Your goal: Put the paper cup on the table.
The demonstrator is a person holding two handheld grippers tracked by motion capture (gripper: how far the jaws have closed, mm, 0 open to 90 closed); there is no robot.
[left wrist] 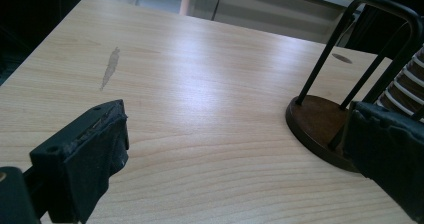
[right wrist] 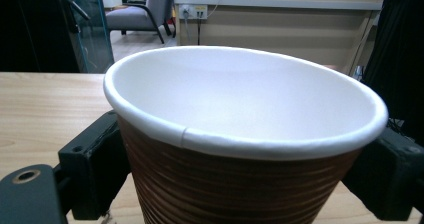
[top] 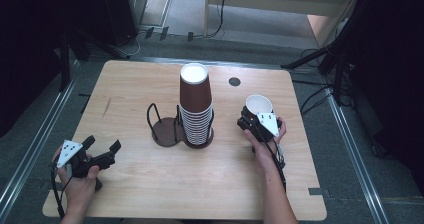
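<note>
- Your right gripper (top: 251, 115) is clamped around a single brown paper cup (top: 258, 105), mouth up, over the right side of the wooden table (top: 150, 184). Can't tell from the high view whether the cup's bottom touches the tabletop.
- In the right gripper view that cup (right wrist: 245, 134) sits right between the two black jaws, ribbed brown wall pressed on both sides, white inside and rolled rim facing you.
- Your left gripper (top: 104, 150) is spread wide with nothing in it, near the front left corner of the table, aimed toward the middle.
- Middle of the table: a tall stack of brown paper cups (top: 196, 106), upside down, white base on top, in the right half of a black wire cup holder (top: 162, 126). The holder's left half has no cups.
- In the left gripper view, the holder's round base (left wrist: 320, 126) is just ahead of one jaw, and there's a grey smudge (left wrist: 109, 68) on the wood farther out.
</note>
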